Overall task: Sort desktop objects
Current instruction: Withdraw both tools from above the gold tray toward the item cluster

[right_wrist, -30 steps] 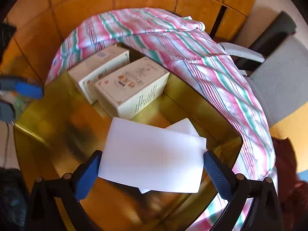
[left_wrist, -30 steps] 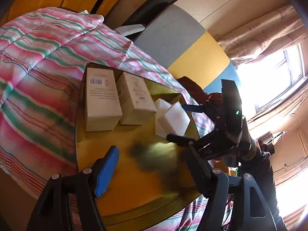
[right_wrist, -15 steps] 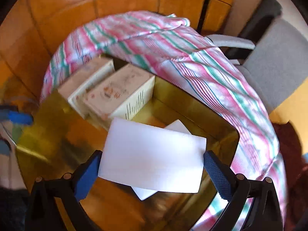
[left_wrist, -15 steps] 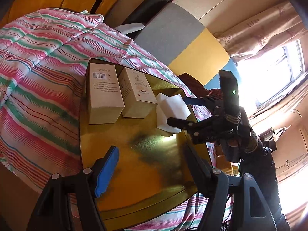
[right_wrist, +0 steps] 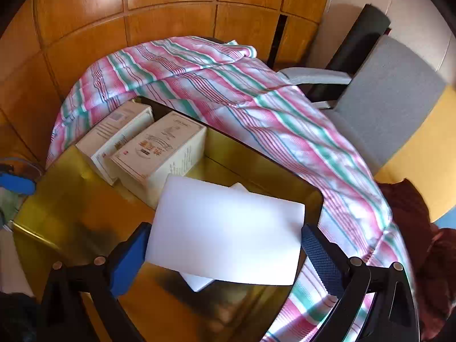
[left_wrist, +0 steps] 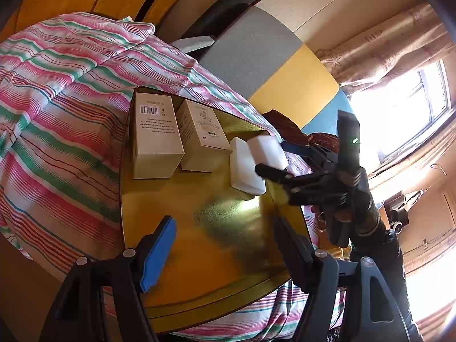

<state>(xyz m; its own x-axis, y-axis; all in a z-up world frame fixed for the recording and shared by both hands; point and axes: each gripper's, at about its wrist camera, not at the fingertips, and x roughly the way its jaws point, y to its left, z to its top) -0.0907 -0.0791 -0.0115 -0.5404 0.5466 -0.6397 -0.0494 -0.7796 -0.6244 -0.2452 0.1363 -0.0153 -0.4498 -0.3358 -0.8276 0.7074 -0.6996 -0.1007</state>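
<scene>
A gold tray (left_wrist: 199,256) lies on a striped cloth. Two cream boxes (left_wrist: 155,136) (left_wrist: 203,136) lie side by side at its far end. A white foam block (left_wrist: 243,169) rests on the tray beside them. My right gripper (right_wrist: 225,245) is shut on a second white foam block (right_wrist: 228,230), held above the resting block (right_wrist: 199,282); in the left wrist view that held block (left_wrist: 268,152) hangs over the tray's right side. My left gripper (left_wrist: 225,245) stands open over the near half of the tray with nothing between its fingers.
The pink, green and white striped cloth (left_wrist: 65,85) covers the surface around the tray. A grey and black chair (right_wrist: 379,91) stands behind it, and wooden wall panels (right_wrist: 142,14) lie beyond. A person's dark-sleeved arm (left_wrist: 379,256) holds the right gripper. A bright window (left_wrist: 413,108) is at right.
The right gripper has carried the held foam block slightly up and back toward the tray's right rim. The left gripper has drawn back a little, showing more of the tray.
</scene>
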